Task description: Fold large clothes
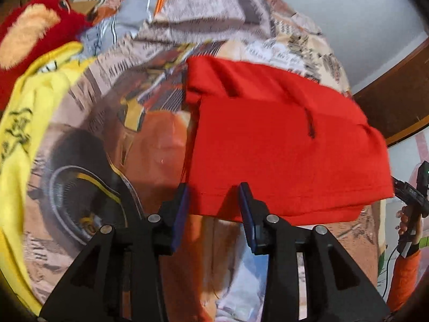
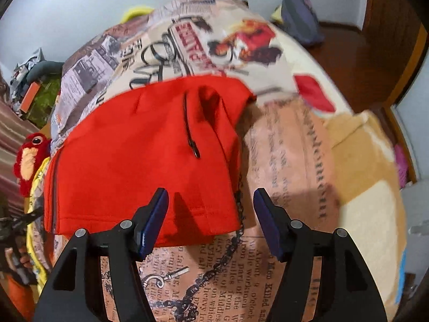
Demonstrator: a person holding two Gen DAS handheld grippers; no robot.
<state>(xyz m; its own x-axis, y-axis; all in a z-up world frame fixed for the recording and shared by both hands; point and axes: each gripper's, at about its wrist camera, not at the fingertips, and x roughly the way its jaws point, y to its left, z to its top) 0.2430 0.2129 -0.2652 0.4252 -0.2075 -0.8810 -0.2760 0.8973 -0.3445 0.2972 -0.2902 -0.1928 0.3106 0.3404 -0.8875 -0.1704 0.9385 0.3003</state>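
A red garment [image 1: 281, 139] lies folded on the bed, a black drawstring [image 1: 309, 123] across its top. In the left wrist view my left gripper [image 1: 214, 201] hovers over the near left hem. Its jaws stand apart with the hem showing between them, and the blue pads are not pressing the cloth. In the right wrist view the same red garment [image 2: 144, 155] fills the middle. My right gripper [image 2: 211, 198] is open wide over its near right corner, clear of the fabric. The right gripper's body also shows at the right edge of the left wrist view, held by a hand in an orange sleeve [image 1: 403, 273].
The bed carries a newspaper-and-car print sheet [image 1: 150, 145]. A yellow garment [image 1: 29, 112] and a red plush toy [image 1: 34, 29] lie at the left. A wooden bed frame [image 1: 388, 102] borders the right side, and a dark bundle [image 2: 300, 18] sits far right.
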